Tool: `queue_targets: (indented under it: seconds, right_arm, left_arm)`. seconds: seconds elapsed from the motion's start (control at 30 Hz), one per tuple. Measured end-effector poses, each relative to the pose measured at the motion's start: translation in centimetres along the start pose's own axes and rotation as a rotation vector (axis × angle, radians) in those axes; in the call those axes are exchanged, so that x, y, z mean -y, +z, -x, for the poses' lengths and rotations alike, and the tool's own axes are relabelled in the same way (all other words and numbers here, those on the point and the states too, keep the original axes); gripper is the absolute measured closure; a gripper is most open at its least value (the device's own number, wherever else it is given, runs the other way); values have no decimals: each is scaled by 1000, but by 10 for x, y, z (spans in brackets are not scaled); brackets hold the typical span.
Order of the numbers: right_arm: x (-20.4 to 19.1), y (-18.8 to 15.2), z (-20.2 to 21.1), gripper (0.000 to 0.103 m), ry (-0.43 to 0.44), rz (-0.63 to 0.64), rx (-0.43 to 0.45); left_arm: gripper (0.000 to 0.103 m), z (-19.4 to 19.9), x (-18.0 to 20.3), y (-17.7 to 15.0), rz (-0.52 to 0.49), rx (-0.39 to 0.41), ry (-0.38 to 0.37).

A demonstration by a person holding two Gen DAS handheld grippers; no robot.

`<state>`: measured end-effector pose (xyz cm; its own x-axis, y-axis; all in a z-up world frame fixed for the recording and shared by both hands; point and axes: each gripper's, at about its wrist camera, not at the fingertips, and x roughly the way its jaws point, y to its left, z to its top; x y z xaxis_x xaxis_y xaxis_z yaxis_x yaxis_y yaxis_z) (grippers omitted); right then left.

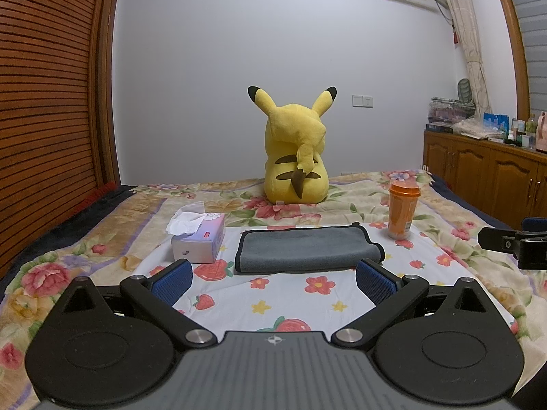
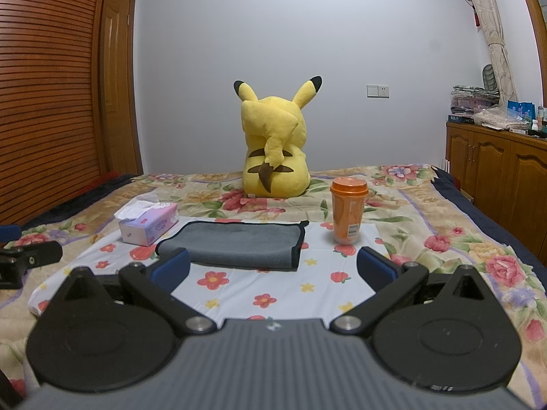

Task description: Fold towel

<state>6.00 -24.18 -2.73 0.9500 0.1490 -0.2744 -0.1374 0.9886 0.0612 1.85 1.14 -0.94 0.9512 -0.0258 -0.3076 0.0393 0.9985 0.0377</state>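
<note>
your left gripper (image 1: 273, 282) hangs low over the bed with its blue pads (image 1: 172, 278) spread wide and nothing between them; your right gripper (image 2: 273, 270) sits the same way, jaws apart and holding nothing; each shows at the edge of the other's view, so they are side by side, near the front of the white flower-print cloth (image 1: 290, 294); the grey towel (image 1: 304, 247) lies on that cloth just ahead of both sets of fingers, already doubled over, with its dark-trimmed edge on the right and a rounded fold towards you; whether it is folded once or more i cannot tell from this low angle; a tissue box (image 1: 200, 239) stands just left of the towel, an orange cup (image 1: 402, 208) stands upright to its right, and a yellow plush toy (image 1: 295, 152) sits behind, back turned to you.
</note>
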Motion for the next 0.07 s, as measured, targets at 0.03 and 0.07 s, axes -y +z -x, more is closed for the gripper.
queue_targets:
  seconds: [0.03, 0.07]
  right_arm:
    - [0, 0, 0, 0, 0, 0, 0]
    - [0, 0, 0, 0, 0, -1, 0]
  left_arm:
    - [0, 0, 0, 0, 0, 0, 0]
    - [0, 0, 0, 0, 0, 0, 1]
